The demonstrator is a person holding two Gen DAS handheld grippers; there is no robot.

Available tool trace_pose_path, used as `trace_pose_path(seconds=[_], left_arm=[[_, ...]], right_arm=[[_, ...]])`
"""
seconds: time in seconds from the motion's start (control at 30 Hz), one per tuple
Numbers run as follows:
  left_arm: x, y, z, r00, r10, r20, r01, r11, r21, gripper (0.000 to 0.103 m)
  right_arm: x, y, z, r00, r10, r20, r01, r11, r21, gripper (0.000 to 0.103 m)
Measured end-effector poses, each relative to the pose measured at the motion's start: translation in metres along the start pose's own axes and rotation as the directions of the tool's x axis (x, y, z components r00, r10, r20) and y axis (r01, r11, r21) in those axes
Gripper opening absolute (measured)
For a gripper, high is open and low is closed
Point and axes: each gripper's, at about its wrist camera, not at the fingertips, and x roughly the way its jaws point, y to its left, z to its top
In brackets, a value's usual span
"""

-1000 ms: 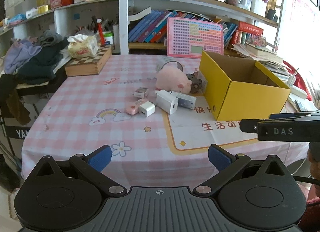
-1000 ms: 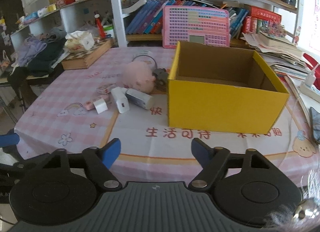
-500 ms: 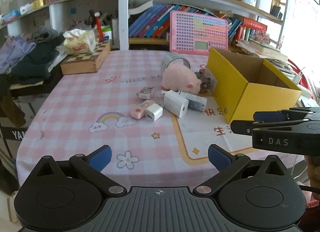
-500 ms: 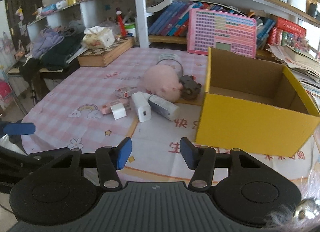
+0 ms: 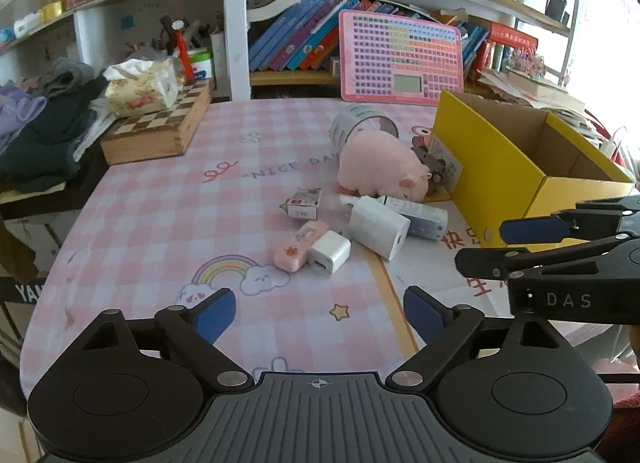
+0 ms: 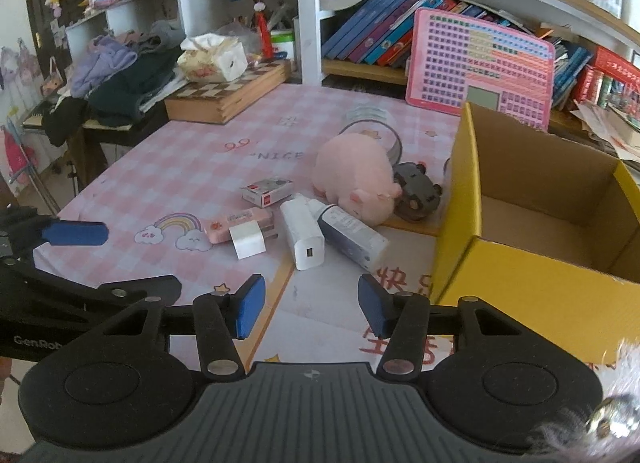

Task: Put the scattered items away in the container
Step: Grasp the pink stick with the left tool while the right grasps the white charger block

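Right now both grippers hover over the near edge of the pink checked tablecloth (image 5: 168,199), empty — the left gripper (image 5: 318,315) spread wide, the right gripper (image 6: 311,305) parted more narrowly. Scattered ahead lie a pink plush pig (image 6: 352,179), two white chargers (image 5: 378,227), a small bottle (image 6: 352,237) and a pink eraser (image 5: 300,245), just beside the yellow box (image 6: 520,287).

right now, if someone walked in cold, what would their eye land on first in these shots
The open yellow cardboard box dominates the right side of the pink checked tablecloth, with nothing visible inside it. Just left of it lies a soft pink plush pig, and in front of the pig a loose scatter of small things, among them a large white charger block and a small white charger cube. Both the left gripper and the right gripper hover open and hold nothing.
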Motion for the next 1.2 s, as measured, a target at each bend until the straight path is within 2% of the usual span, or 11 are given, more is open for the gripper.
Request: trace_pose_path(seconds=[0.2,0.27,0.33,0.43,0.6,0.7,1.2], left_arm=[[0.019,0.005,0.008,1.0,-0.006,-0.016,0.007,0.999,0.035,0.072],[0.026,0.005,0.01,1.0,-0.014,-0.019,0.016,0.998,0.06,0.067],[0.032,0.005,0.012,0.999,-0.025,-0.029,0.027,0.996,0.084,0.056],[0.041,0.007,0.014,0.998,-0.044,-0.047,0.048,0.994,0.094,0.05],[0.056,0.015,0.017,0.997,-0.034,-0.074,0.04,0.995,0.093,0.049],[0.066,0.021,0.021,0.996,-0.027,-0.086,0.035,0.995,0.093,0.043],[0.109,0.03,0.031,0.986,-0.044,-0.159,0.067,0.988,0.141,0.042]], right_arm=[[0.02,0.006,0.008,0.999,-0.002,-0.034,0.001,1.0,-0.028,0.048],[0.028,0.005,0.012,0.999,-0.005,-0.041,0.004,1.0,-0.022,0.047],[0.034,0.003,0.016,0.999,-0.006,-0.048,0.006,1.0,-0.01,0.046],[0.043,-0.001,0.021,0.998,-0.009,-0.06,0.009,1.0,0.015,0.045],[0.059,-0.006,0.029,0.996,-0.003,-0.091,0.007,0.999,0.045,0.042],[0.068,-0.005,0.033,0.994,0.007,-0.105,-0.003,0.999,0.04,0.041],[0.117,-0.007,0.048,0.978,0.075,-0.196,-0.062,0.996,0.071,0.041]])
